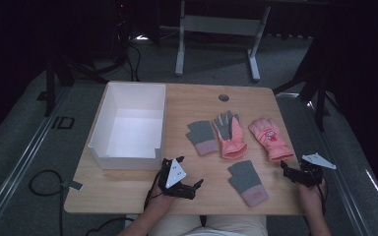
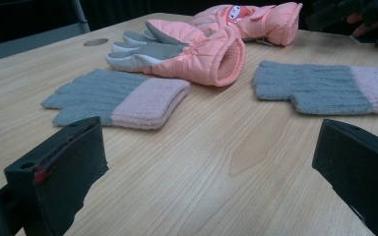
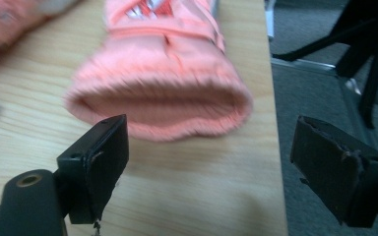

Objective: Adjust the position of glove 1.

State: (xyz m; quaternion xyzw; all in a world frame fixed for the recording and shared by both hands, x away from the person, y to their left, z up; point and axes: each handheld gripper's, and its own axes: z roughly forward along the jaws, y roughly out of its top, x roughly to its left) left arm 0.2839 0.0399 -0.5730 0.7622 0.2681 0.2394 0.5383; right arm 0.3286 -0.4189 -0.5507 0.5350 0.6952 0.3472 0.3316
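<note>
Right gripper, near the table's right front edge: jaws spread wide, nothing between them, aimed at the cuff of the pink glove with the cartoon patch; in the right gripper view that cuff gapes just beyond the jaws, not touched; the glove lies flat, long axis running from the cuff at the near end to the fingers at the far end, tilted a little leftward going away. Left gripper, near the front edge left of centre: jaws wide apart, empty, low over the bare wooden table, pointing right toward the gloves. Second pink glove, grey palm up, cuff toward the person, fingers away; grey knit mitt with pink cuff touching its left side; another grey knit mitt nearer the front, between the two grippers, pink cuff toward the person. White box, open-topped, at the table's left; interior holds nothing.
</note>
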